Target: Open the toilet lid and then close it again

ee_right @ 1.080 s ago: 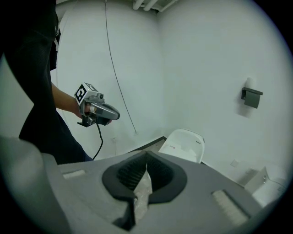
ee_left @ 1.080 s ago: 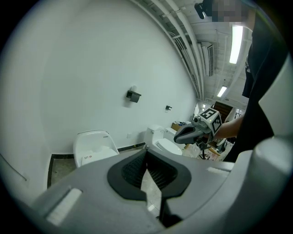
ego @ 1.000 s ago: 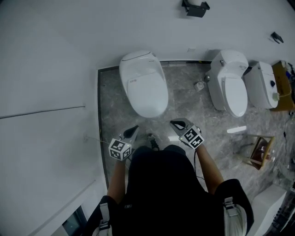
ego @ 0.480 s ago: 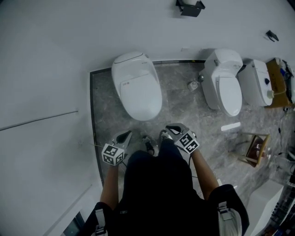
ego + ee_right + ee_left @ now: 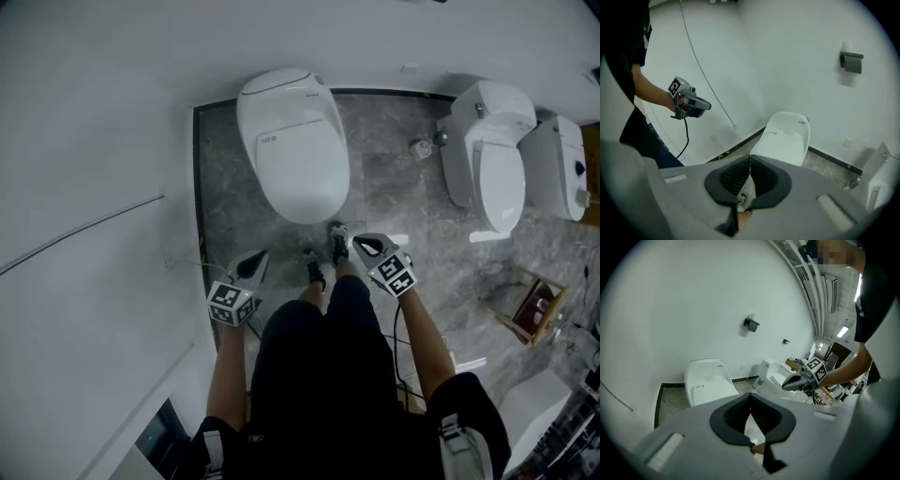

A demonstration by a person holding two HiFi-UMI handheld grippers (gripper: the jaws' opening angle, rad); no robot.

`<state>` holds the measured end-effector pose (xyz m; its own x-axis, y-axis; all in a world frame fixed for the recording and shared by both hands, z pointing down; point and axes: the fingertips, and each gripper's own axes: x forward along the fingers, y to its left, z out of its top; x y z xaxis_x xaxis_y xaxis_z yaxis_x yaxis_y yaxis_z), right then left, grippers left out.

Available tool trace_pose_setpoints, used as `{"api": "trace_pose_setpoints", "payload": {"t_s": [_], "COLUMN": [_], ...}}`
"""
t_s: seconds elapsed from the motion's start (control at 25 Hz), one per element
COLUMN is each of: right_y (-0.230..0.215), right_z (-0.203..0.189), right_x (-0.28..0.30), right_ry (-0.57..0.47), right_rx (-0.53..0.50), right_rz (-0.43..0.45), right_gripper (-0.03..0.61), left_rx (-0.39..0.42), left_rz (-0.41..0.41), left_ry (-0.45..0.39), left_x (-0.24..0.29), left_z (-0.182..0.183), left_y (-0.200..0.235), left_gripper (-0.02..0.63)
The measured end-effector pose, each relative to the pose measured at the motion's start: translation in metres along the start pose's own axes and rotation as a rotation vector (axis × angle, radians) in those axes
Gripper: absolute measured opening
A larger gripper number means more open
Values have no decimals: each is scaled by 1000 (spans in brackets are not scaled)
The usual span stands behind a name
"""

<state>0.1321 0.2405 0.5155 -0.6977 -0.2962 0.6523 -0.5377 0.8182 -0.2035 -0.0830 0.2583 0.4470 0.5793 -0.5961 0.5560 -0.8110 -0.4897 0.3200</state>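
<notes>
A white toilet (image 5: 292,141) with its lid down stands against the far wall, just ahead of the person's feet; it also shows in the left gripper view as the toilet (image 5: 708,385) and in the right gripper view as the toilet (image 5: 785,138). My left gripper (image 5: 257,264) is shut and empty, short of the bowl's front on its left. My right gripper (image 5: 362,247) is shut and empty too, short of the bowl's front on its right. Neither touches the toilet. The jaws of each meet tip to tip in its own view.
A white wall (image 5: 84,169) runs close along the left. Two more white toilets (image 5: 494,159) stand to the right by the far wall. A small wooden frame (image 5: 531,309) lies on the grey marble floor (image 5: 394,197) at the right. A cable (image 5: 686,140) hangs from the left gripper.
The person has stepped closer to the toilet, which now looms larger in the head view. Both grippers have come down and forward toward the bowl's front, still shut.
</notes>
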Motion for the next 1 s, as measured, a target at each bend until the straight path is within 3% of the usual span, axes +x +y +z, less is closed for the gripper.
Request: {"api": "trace_pose_setpoints", "payload": {"t_s": [0.2,0.48,1.0], "right_y": [-41,-81,-87], "right_z": [-26,-56,-146], "right_x": [37,93,210], "right_ry": [53,79,158], "right_rx": [-12,50,203], "right_rz": [7,19,109], "right_gripper": [5,5,5], "left_rx": [-33,-52,-146], "left_rz": [13,2,-18], "left_ry": [22,81,184], "left_x": [45,103,187], "left_z": [-11,-44,-142], "left_y": [21,52,102], "left_gripper": [11,11,11]}}
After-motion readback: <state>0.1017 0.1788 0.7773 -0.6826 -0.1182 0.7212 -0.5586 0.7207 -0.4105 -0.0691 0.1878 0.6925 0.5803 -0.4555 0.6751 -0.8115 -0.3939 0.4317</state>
